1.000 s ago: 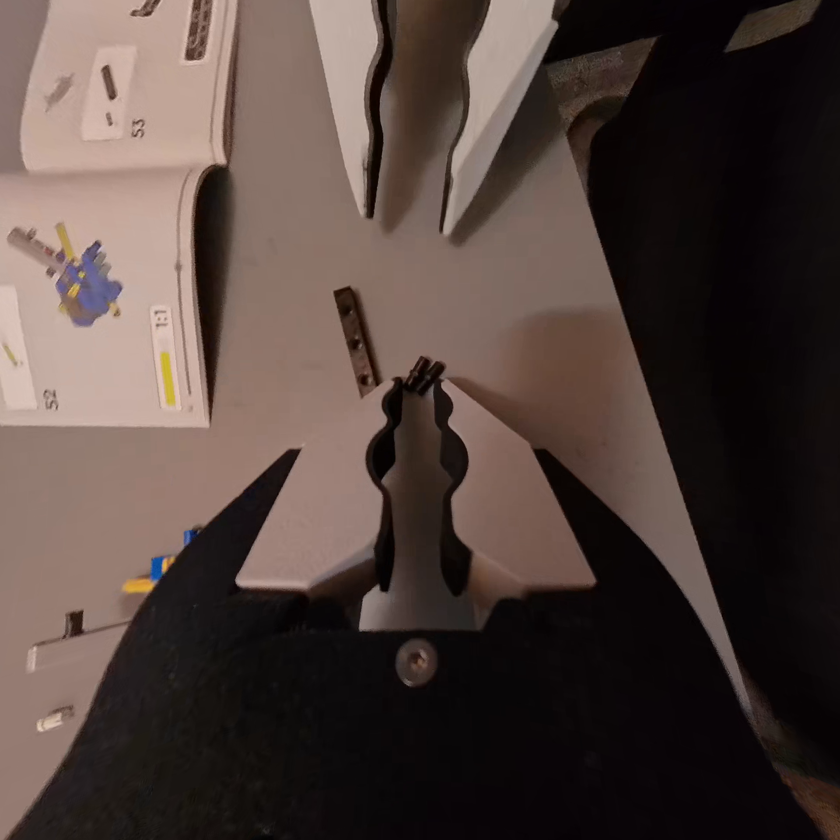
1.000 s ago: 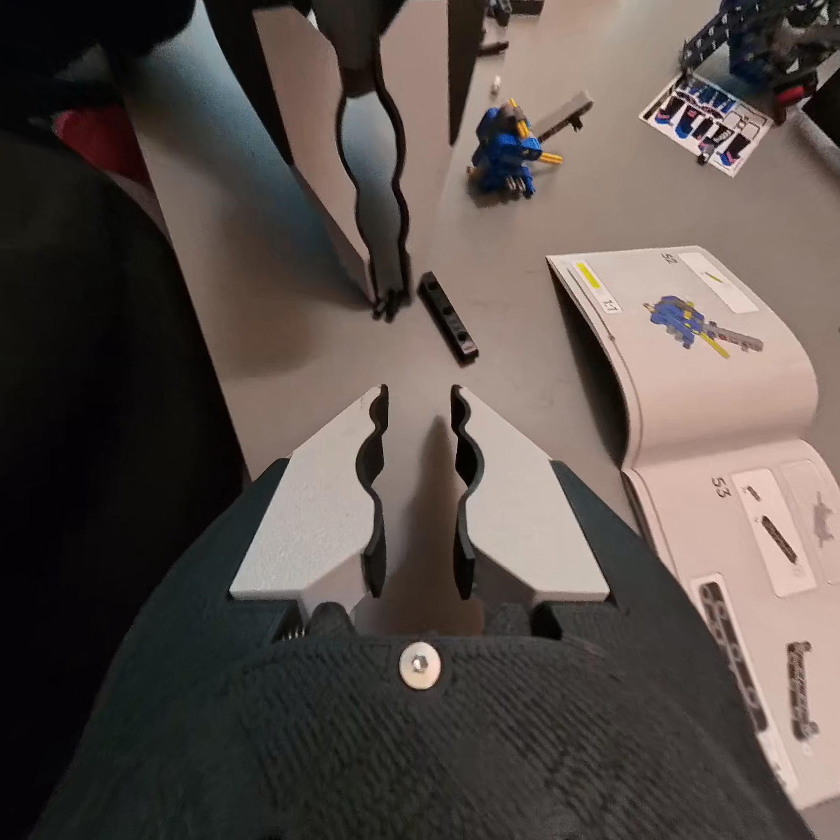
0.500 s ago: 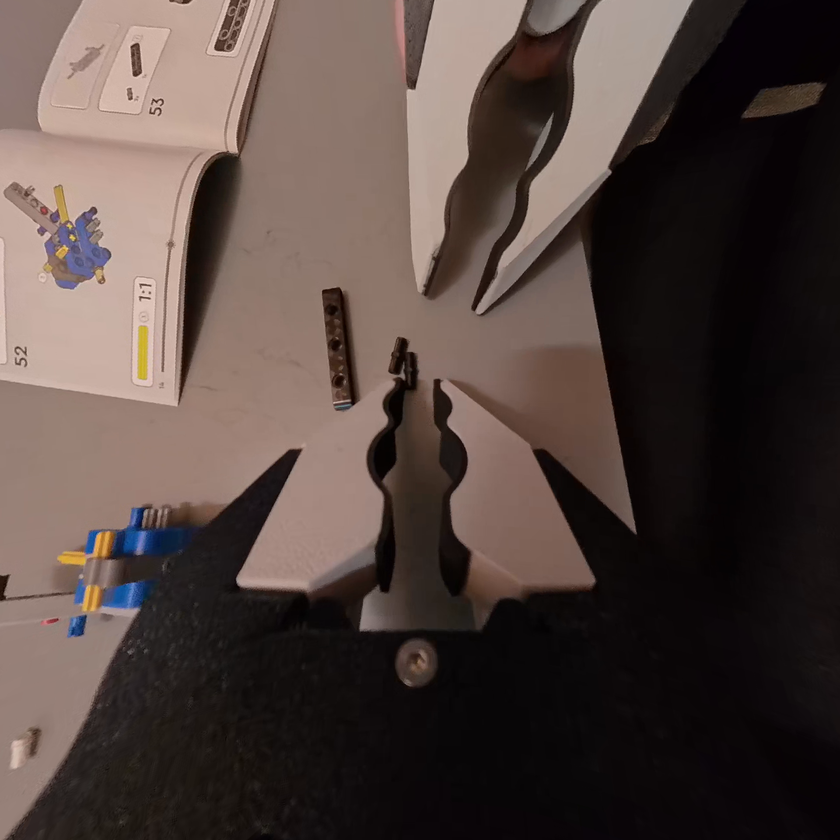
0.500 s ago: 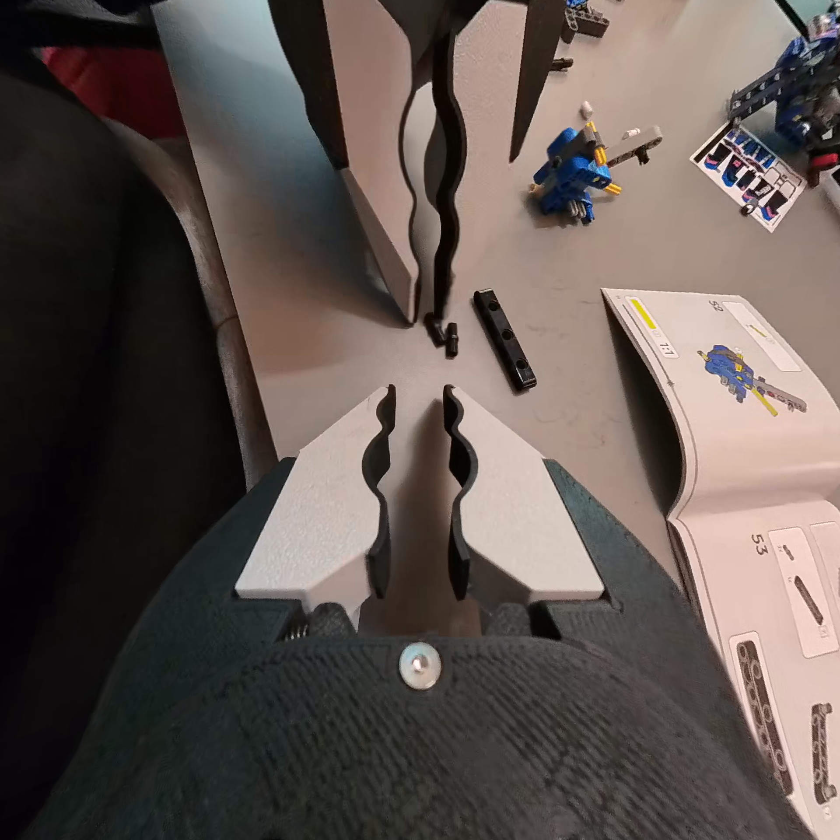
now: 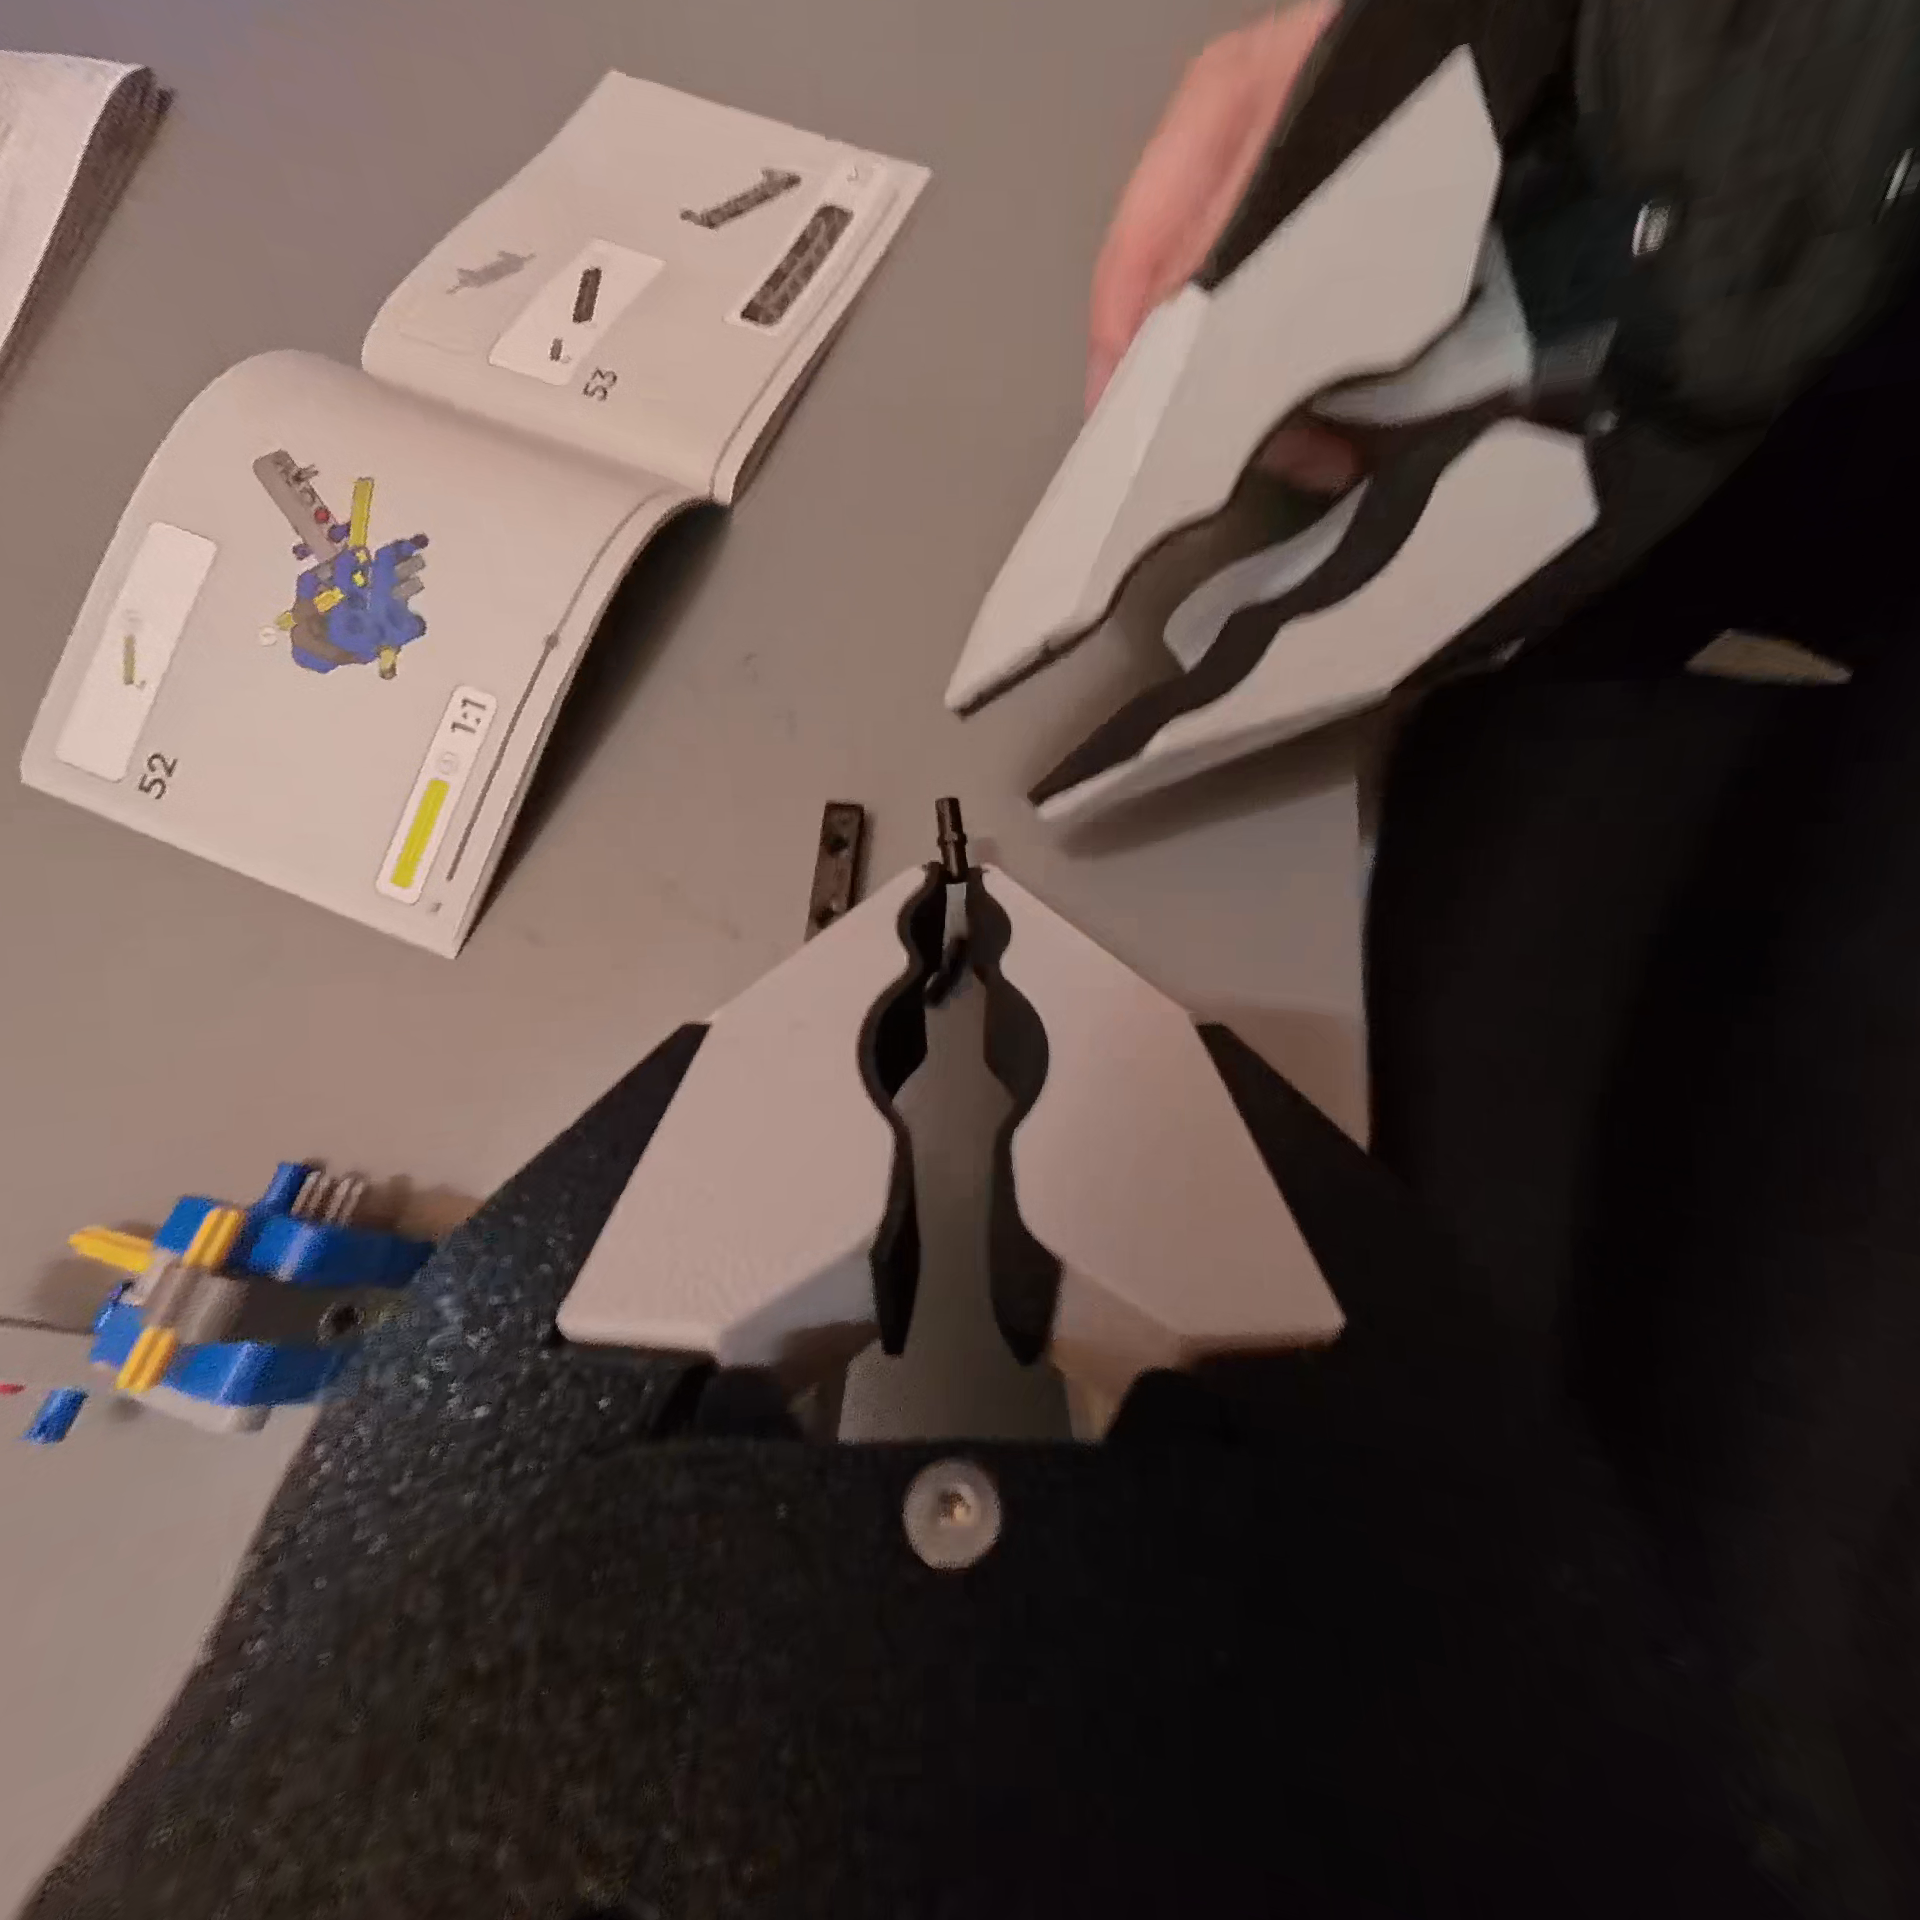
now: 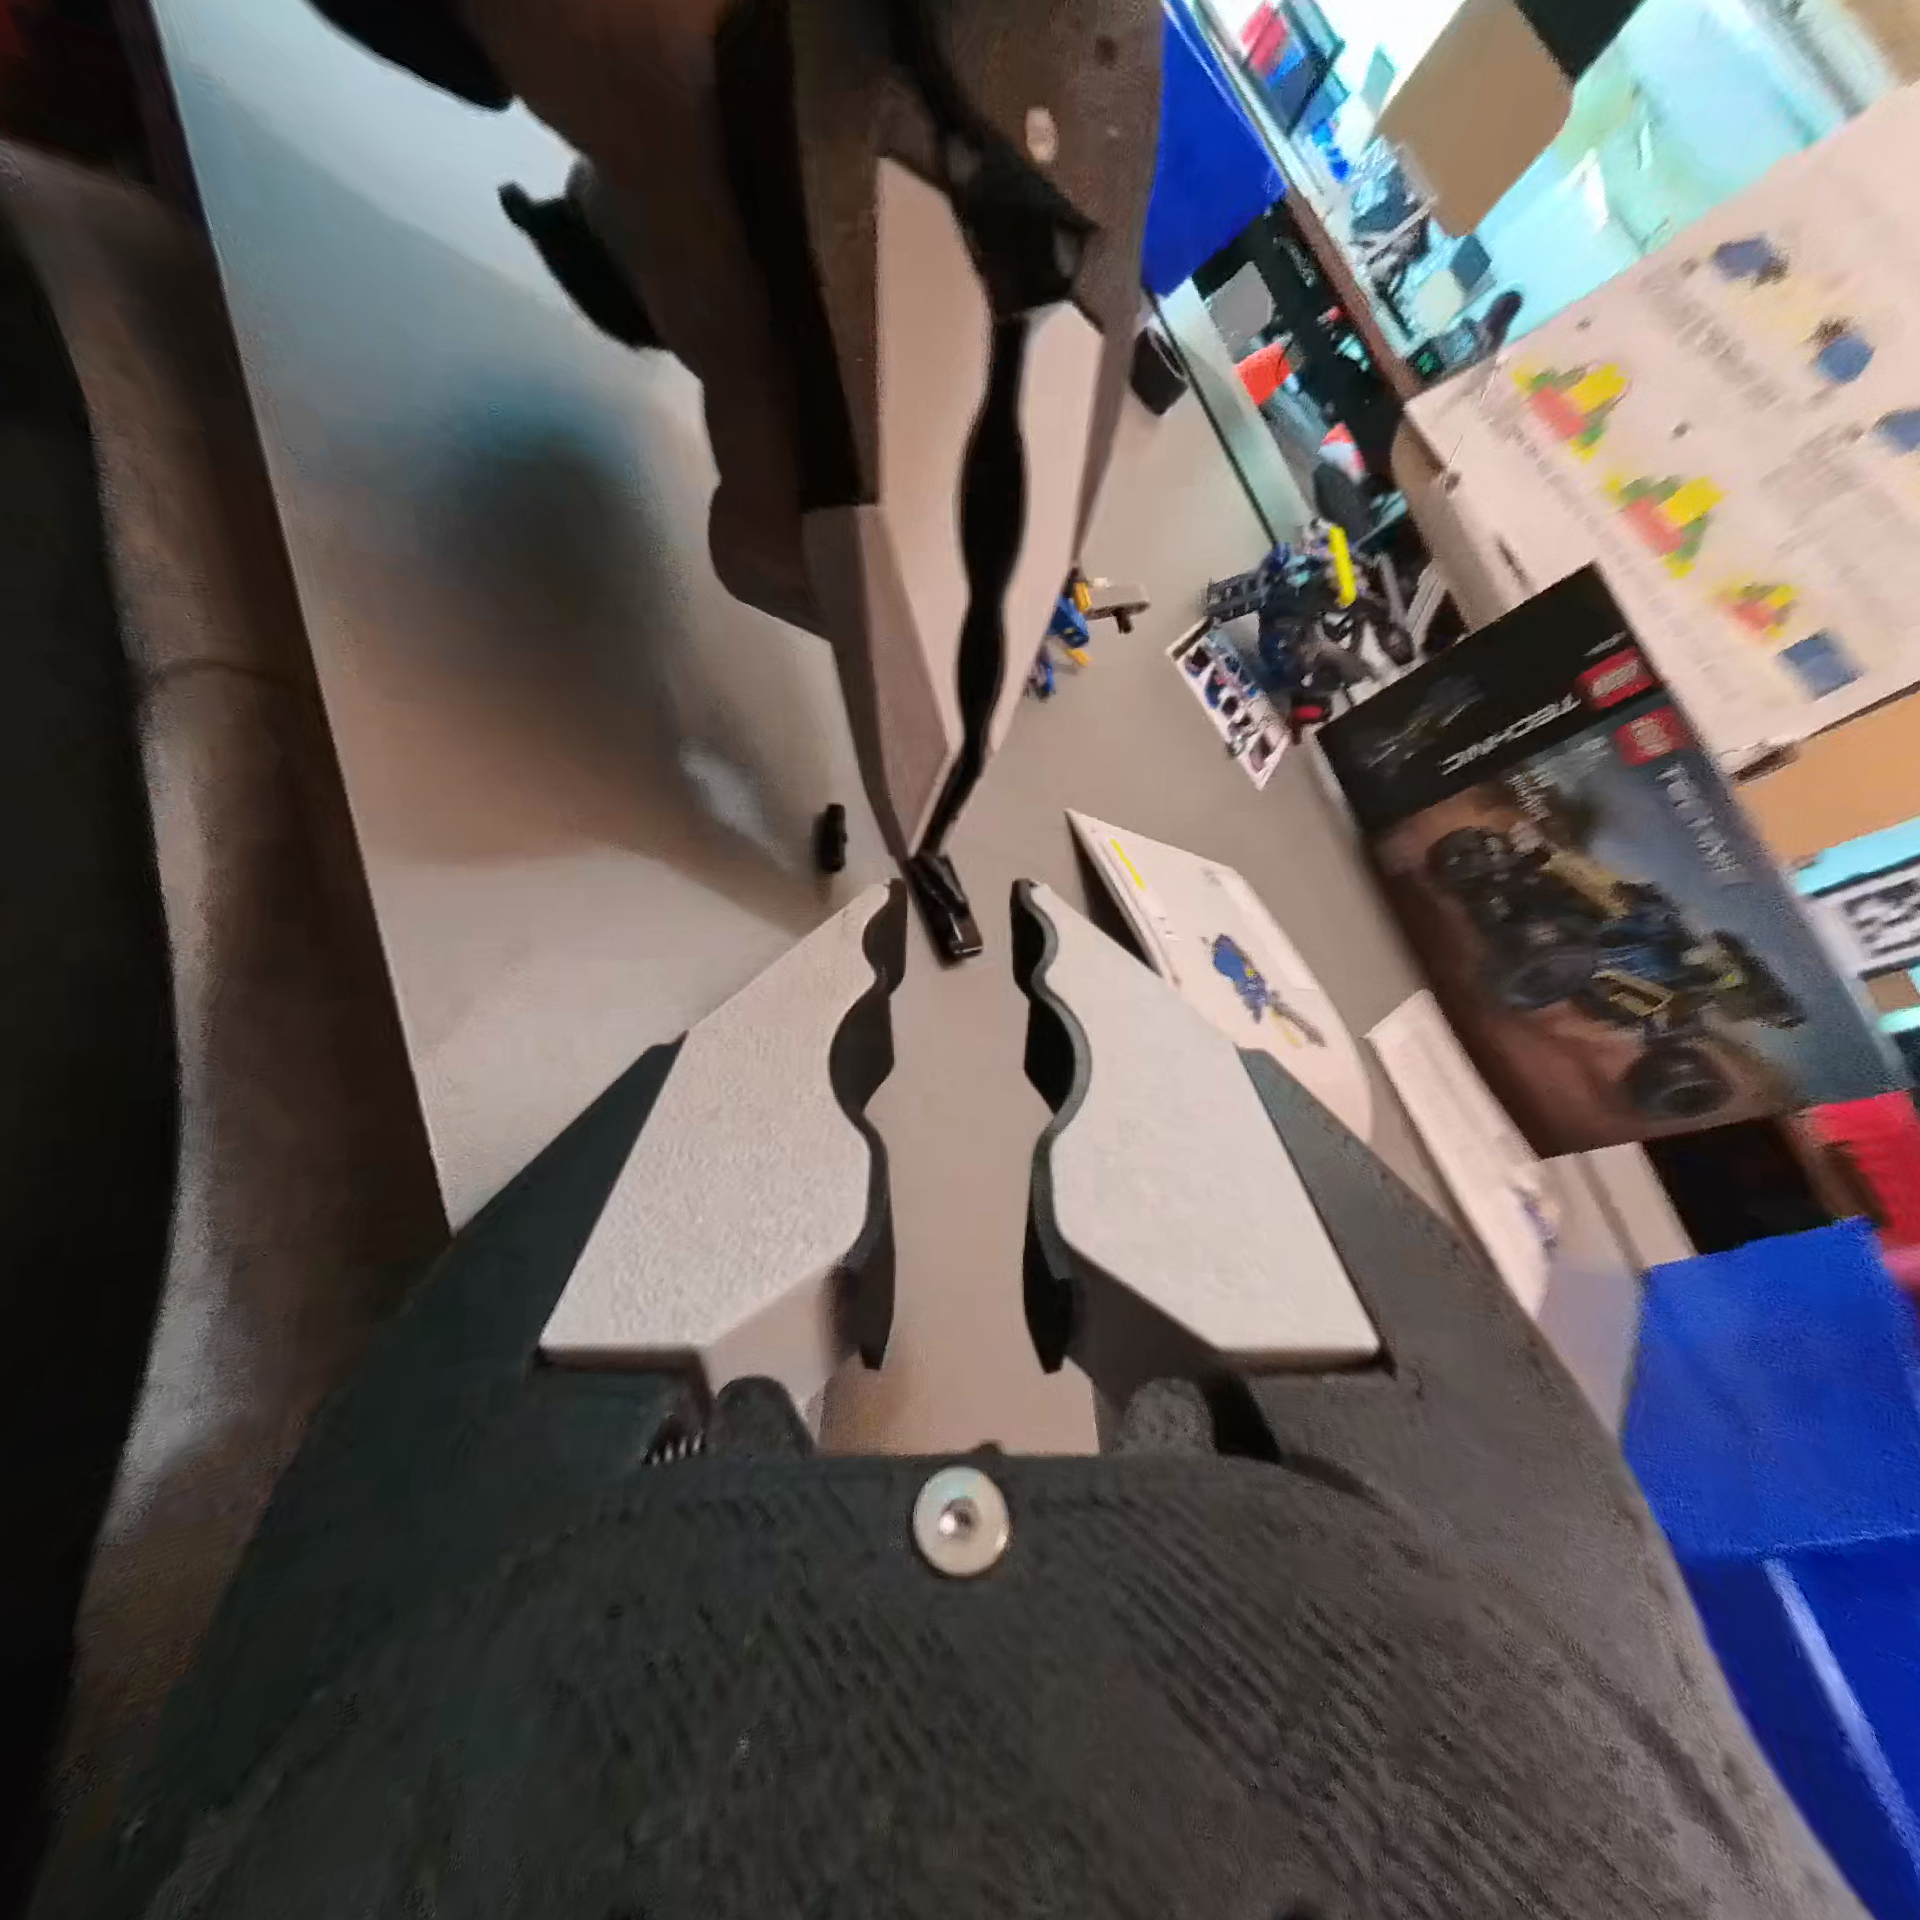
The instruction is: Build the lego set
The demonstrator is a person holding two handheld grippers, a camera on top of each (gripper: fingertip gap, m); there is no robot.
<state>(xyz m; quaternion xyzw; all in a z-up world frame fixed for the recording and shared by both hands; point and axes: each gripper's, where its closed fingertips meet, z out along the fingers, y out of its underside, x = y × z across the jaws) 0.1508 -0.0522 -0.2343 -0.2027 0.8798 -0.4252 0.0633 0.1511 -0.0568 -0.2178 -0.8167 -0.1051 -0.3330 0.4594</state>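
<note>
Between the tips of our left gripper [image 5: 948, 871] we pinch a small black pin [image 5: 947, 828], clenched on its lower end so the upper part sticks out past the fingertips. Just to the left of those tips lies a short black beam [image 5: 837, 864] on the grey table [image 5: 644, 1039], partly hidden behind the left finger. Our right gripper [image 6: 956, 891] hangs with its jaws apart and empty; in its own view the beam [image 6: 948, 912] sits on the table in line with the gap between its tips. A second black pin [image 6: 831, 834] lies loose on the table to the left, apart from both claws. Farther left in the left wrist view the instruction booklet [image 5: 436, 540] lies open, and a blue and yellow assembly [image 5: 223, 1294] rests near the table's edge beside our left gripper's body. Across the table stands the set's box [image 6: 1579, 914].
</note>
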